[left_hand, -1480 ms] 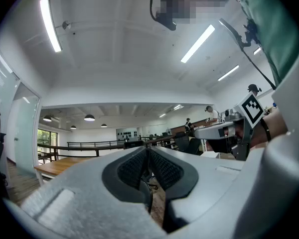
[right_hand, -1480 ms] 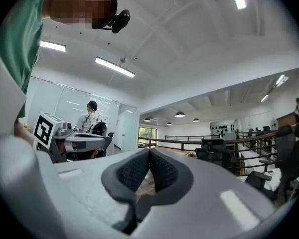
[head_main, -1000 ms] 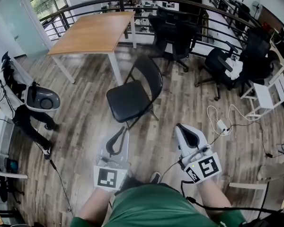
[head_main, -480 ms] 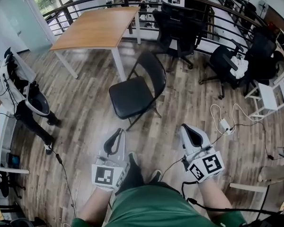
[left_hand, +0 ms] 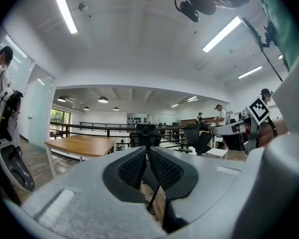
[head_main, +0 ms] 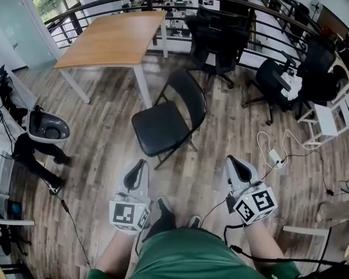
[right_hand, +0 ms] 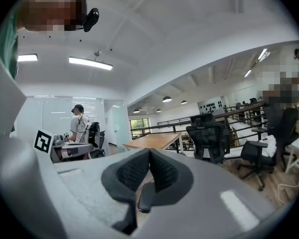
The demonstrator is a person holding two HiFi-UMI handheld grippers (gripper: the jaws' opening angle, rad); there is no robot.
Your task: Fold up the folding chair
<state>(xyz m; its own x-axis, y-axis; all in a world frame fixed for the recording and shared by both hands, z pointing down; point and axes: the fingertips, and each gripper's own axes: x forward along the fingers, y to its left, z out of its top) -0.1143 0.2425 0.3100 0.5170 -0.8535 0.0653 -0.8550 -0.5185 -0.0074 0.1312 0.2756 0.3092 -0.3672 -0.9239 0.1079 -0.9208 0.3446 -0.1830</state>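
Observation:
The black folding chair (head_main: 166, 118) stands unfolded on the wood floor, its seat facing me and its back toward the far right. My left gripper (head_main: 136, 168) hangs shut and empty, short of the chair's front left. My right gripper (head_main: 237, 163) is also shut and empty, to the chair's right and nearer to me. In the left gripper view the shut gripper (left_hand: 146, 151) hides most of the chair; a thin chair leg (left_hand: 154, 198) shows below it. In the right gripper view the gripper (right_hand: 149, 153) is shut, with the chair's seat edge (right_hand: 145, 198) below it.
A wooden table (head_main: 113, 36) stands behind the chair. Black office chairs (head_main: 218, 36) line the railing (head_main: 267, 16) at the back and right. A white cable with a power strip (head_main: 273, 154) lies on the floor to the right. A person (head_main: 29, 138) stands at the left.
Both grippers have sunk and come slightly nearer to my body in the head view. The chair has not moved. The person at the left has shifted.

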